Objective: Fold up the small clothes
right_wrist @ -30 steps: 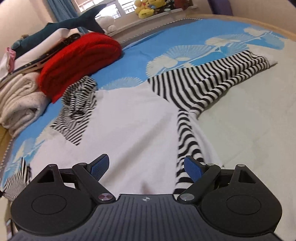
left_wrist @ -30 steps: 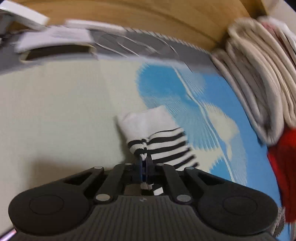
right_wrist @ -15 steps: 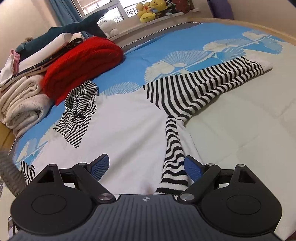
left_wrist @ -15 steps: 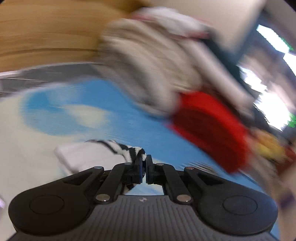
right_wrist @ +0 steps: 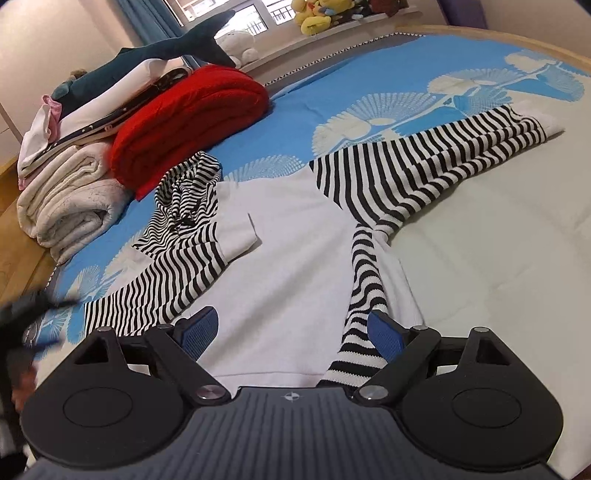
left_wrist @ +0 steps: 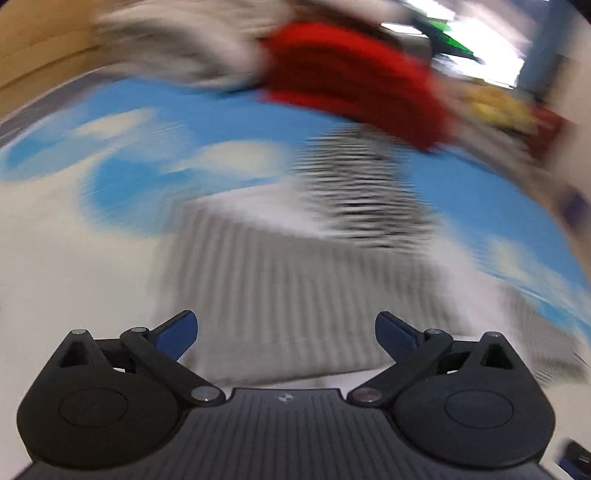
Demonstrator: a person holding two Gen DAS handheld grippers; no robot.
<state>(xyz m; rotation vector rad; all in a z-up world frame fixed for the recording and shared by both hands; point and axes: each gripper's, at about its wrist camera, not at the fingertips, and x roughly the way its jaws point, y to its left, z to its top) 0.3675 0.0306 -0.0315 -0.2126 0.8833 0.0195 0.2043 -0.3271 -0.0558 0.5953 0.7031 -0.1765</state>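
A small white hooded top (right_wrist: 295, 236) with black-and-white striped sleeves lies flat on the bed. Its left sleeve (right_wrist: 166, 280) is folded across the body, the cuff near the striped hood (right_wrist: 188, 192). Its right sleeve (right_wrist: 436, 162) stretches out to the right. A striped strip (right_wrist: 365, 295) runs down the body's right side. My right gripper (right_wrist: 291, 332) is open and empty just above the hem. My left gripper (left_wrist: 286, 332) is open and empty over the top, which shows blurred in the left wrist view (left_wrist: 295, 288); the gripper itself appears as a dark blur in the right wrist view (right_wrist: 22, 332).
A folded red blanket (right_wrist: 192, 118) and rolled cream towels (right_wrist: 62, 199) are stacked at the bed's far left, with folded clothes and a shark plush (right_wrist: 155, 51) on top. The blue and cream bedspread (right_wrist: 480, 277) extends to the right. Plush toys (right_wrist: 317, 14) sit on the windowsill.
My left gripper carried the striped left sleeve over the top's body, opened and let it go. The sleeve now lies folded across. My right gripper stayed open and edged closer to the hem.
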